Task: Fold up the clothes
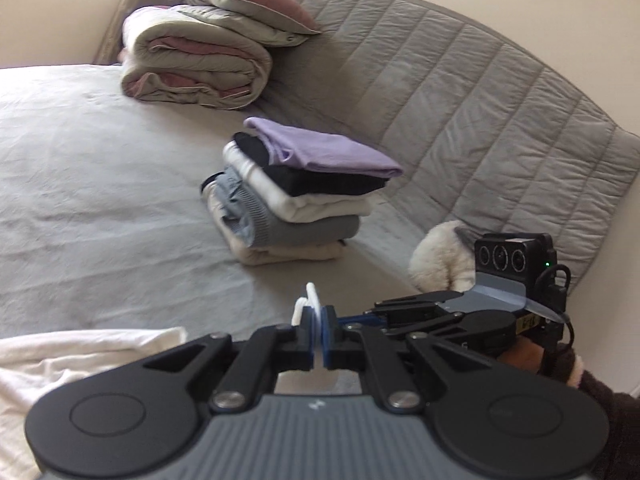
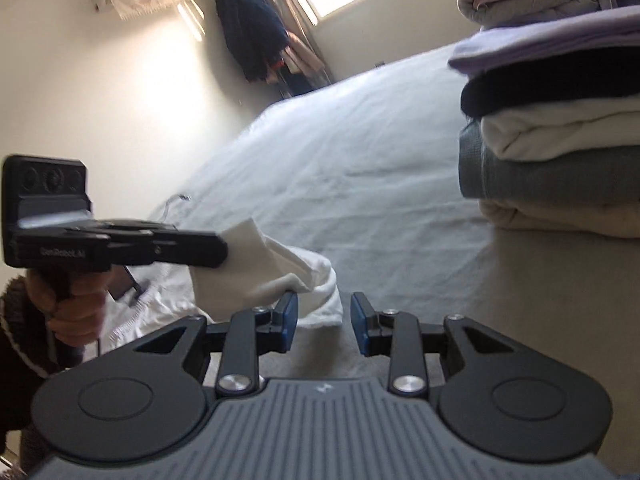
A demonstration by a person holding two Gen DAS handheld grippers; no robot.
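My left gripper is shut on a fold of a white garment, which trails off to the lower left over the bed. The right wrist view shows that same left gripper from the side, lifted above the bed, with the white garment hanging from its tips. My right gripper is open, its left pad close beside the hanging cloth and only grey bed showing in the gap. From the left wrist view, the right gripper reaches in from the right, close to the pinched fold.
A stack of folded clothes with a lilac piece on top sits on the grey bed sheet. Behind it are a rolled duvet with a pillow, a quilted headboard and a plush toy. A clothes rack stands by the window.
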